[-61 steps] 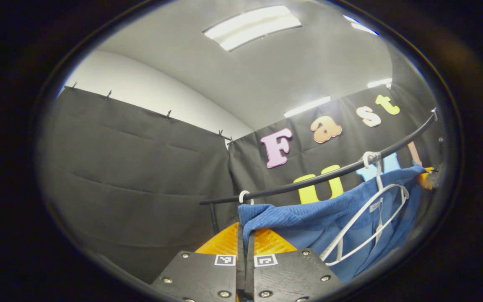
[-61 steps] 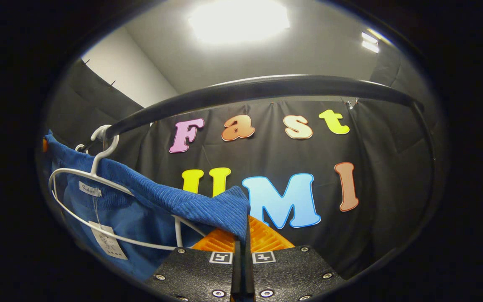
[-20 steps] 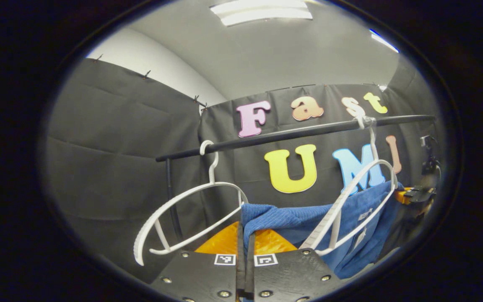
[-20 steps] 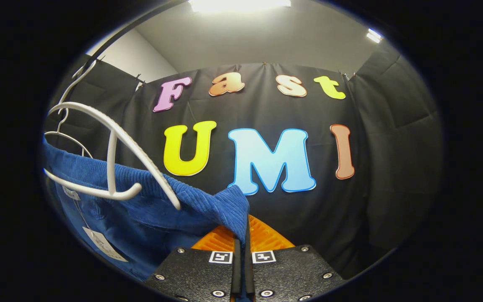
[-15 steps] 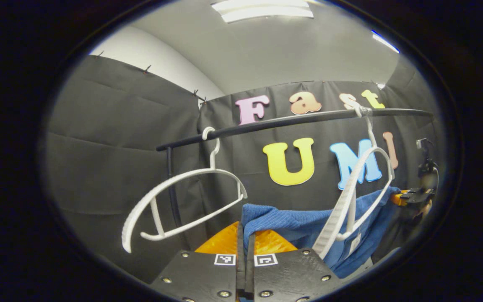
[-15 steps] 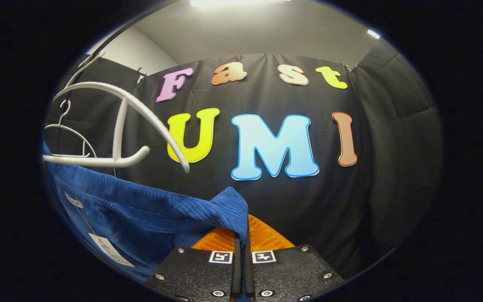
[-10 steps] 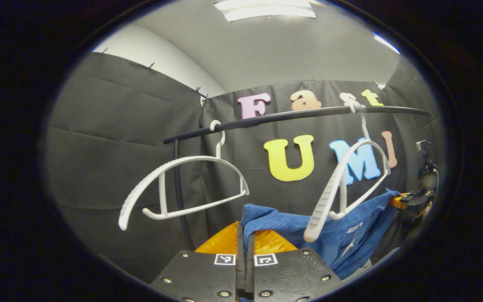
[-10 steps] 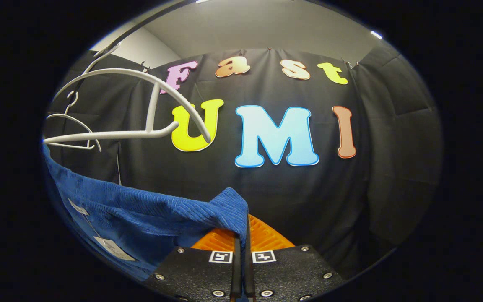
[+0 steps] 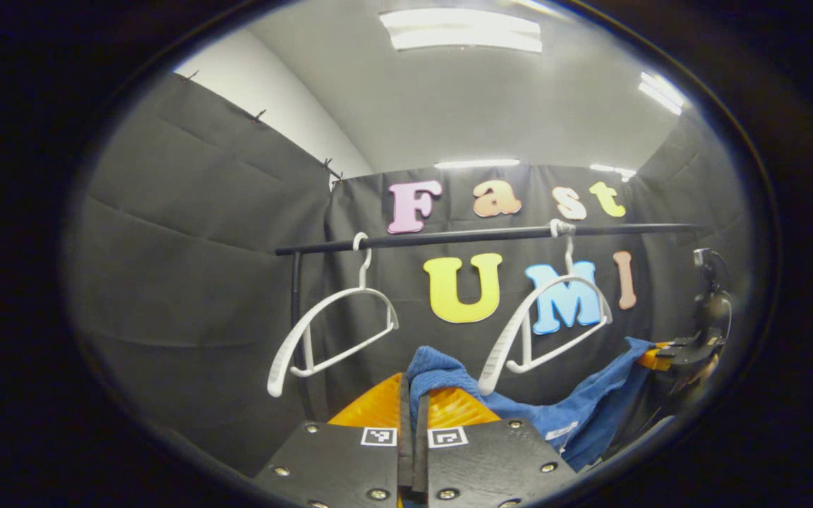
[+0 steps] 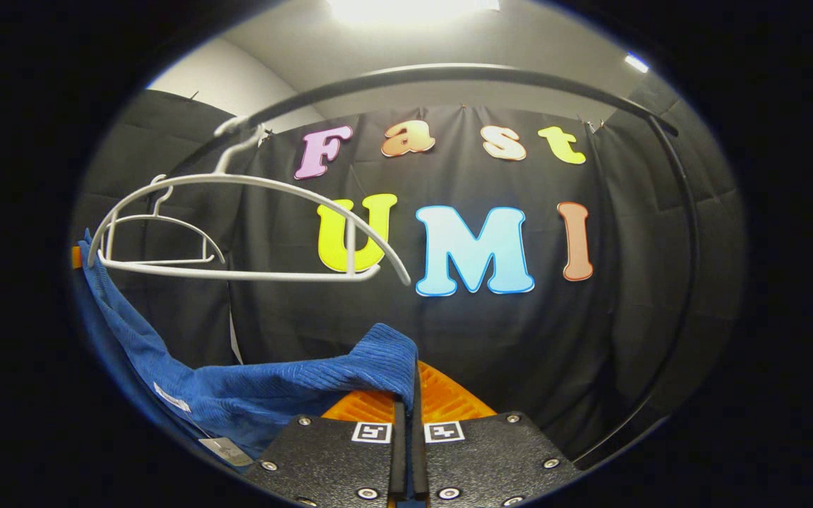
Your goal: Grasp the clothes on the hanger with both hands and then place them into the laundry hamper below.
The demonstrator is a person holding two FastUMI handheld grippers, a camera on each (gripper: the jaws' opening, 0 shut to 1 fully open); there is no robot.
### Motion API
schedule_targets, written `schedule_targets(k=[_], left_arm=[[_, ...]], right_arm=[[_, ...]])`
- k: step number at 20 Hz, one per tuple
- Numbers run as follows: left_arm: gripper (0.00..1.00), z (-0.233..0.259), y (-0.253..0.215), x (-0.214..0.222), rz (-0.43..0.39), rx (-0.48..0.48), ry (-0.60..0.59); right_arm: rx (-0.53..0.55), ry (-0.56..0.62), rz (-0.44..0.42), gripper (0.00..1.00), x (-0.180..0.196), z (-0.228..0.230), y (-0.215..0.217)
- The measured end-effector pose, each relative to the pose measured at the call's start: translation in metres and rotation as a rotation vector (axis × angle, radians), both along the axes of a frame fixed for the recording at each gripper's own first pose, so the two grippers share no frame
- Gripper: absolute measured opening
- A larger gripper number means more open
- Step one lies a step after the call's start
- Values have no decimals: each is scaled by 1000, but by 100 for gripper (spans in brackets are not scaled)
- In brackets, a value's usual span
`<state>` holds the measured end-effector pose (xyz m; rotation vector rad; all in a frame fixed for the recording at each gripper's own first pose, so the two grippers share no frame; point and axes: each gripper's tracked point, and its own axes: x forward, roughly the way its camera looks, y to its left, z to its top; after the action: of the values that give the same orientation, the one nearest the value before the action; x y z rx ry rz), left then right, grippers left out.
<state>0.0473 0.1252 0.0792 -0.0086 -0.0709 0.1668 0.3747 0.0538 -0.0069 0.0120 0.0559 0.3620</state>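
Blue garment hangs slack between both units, below the rail. Left hand-held gripper clamped tight on one corner, right hand-held gripper clamped on the other. Two white hangers bare on the rail, apart from the cloth.

Black cloth walls, white ceiling w/ strip lights, black rail.

I see a blue garment, finely ribbed along its edge, with a small white tag. Two hangers are white. The rail is black, the wall cloth dark grey-black, the ceiling pale grey.
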Motion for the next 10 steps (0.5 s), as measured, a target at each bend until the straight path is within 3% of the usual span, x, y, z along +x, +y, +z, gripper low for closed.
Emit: schedule_targets(k=[10], left_arm=[[1,13,-60,-46,-191,-104,-53]], right_arm=[[25,-3,64,3,-117,21,25]])
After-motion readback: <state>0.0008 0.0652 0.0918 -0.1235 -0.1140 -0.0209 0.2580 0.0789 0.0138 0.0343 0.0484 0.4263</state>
